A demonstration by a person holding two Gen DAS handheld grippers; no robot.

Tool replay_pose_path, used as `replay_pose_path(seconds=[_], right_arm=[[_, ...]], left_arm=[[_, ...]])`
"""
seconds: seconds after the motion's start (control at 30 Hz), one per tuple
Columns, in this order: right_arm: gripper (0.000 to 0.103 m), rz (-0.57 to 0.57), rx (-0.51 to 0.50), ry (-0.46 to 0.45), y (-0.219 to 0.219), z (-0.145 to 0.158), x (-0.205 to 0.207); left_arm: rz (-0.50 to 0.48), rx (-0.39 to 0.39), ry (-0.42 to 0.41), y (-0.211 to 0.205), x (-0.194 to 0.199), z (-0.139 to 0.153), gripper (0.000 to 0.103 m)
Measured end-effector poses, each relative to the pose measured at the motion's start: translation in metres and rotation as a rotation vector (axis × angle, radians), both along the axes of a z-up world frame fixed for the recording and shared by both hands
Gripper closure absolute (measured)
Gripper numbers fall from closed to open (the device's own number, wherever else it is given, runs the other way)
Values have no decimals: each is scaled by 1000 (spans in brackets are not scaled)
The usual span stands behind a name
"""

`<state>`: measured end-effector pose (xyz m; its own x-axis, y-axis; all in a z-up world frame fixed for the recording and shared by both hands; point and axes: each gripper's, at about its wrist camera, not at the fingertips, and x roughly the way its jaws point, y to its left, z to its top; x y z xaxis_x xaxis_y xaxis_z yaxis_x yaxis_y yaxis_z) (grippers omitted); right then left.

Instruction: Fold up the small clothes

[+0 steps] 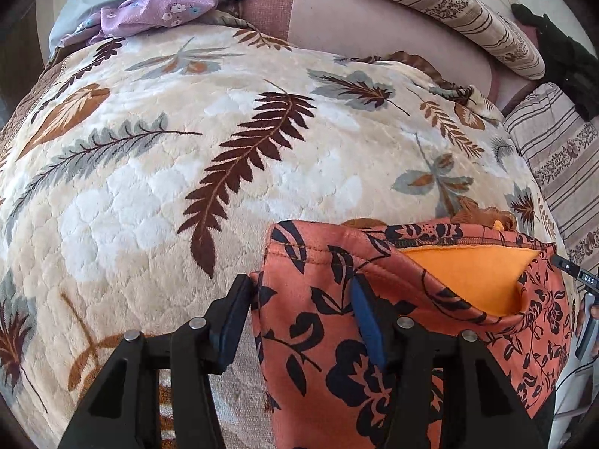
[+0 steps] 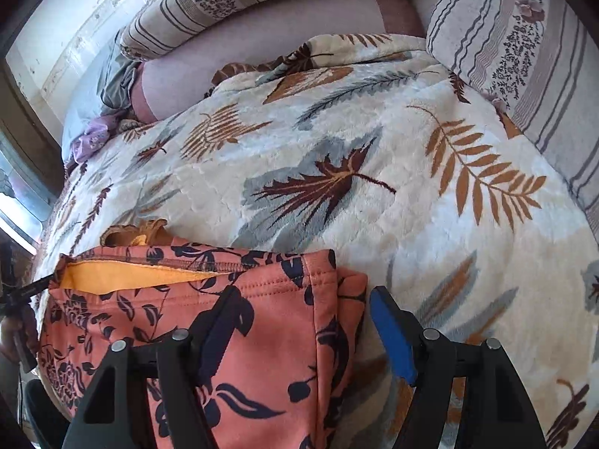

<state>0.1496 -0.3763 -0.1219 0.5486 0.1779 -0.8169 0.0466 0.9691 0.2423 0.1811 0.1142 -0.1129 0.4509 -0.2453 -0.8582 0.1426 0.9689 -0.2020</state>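
We hold the orange garment (image 1: pixel 337 336) on the blanket (image 1: pixel 149 187): left gripper (image 1: pixel 299 318) and right gripper (image 2: pixel 299 318) each straddle an edge, grip uncertain.

Bed (image 1: pixel 337 30) covered by leaf-print blanket (image 1: pixel 149 172). Orange floral garment (image 1: pixel 337 318) flat on blanket at near edge. Purple cloth (image 1: pixel 157 11) at far corner, striped pillows (image 2: pixel 524 56) along far edge.
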Motion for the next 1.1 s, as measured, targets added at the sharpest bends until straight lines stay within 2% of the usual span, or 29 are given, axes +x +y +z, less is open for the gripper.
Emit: replay_pose_path(seconds=[0.03,0.07,0.1,0.13,0.23,0.33,0.4,0.6,0.8,0.87,0.9,0.97,1.0,1.03,1.07,1.1], right_arm=[[70,-5,-40,7,3,-2,1],[74,-1,-84,-5,7,0,-1],[88,2,-124,-15,11,5,-4],[91,5,-153,-27,13,11,-8],[95,-3,-196,-93,16,41,-27],[95,-36,-183,-158,11,73,-50],[95,-65,-166,-180,4,84,-63],[95,-165,-88,-203,-23,86,-76],[95,-186,-22,-277,-24,102,-113],[95,-189,-13,-289,-28,101,-111],[95,-190,0,-242,-34,87,-94],[95,-185,14,-94,-46,41,-50],[95,-207,75,2,-53,15,-35],[95,-237,165,38,-58,3,-33],[95,-234,191,-1,-54,10,-40],[95,-212,146,-64,-45,25,-51]], left_arm=[[3,10,4,-1,1,0,67],[11,24,2,-1,2,2,82],[15,37,-6,-1,2,5,90],[11,36,-19,0,1,10,92],[-2,55,-108,-4,-11,34,93],[-18,48,-194,-7,-27,62,93],[-27,45,-235,-8,-34,73,93],[-5,-12,-263,-2,-34,79,93],[-3,-39,-338,7,-81,100,94],[-5,13,-323,6,-72,96,95],[-6,34,-275,6,-54,83,95],[38,66,-108,10,-7,37,96],[92,78,-4,15,10,16,98],[110,69,12,15,10,15,98],[80,71,-66,9,-2,30,98],[39,109,-146,1,-17,46,98]])
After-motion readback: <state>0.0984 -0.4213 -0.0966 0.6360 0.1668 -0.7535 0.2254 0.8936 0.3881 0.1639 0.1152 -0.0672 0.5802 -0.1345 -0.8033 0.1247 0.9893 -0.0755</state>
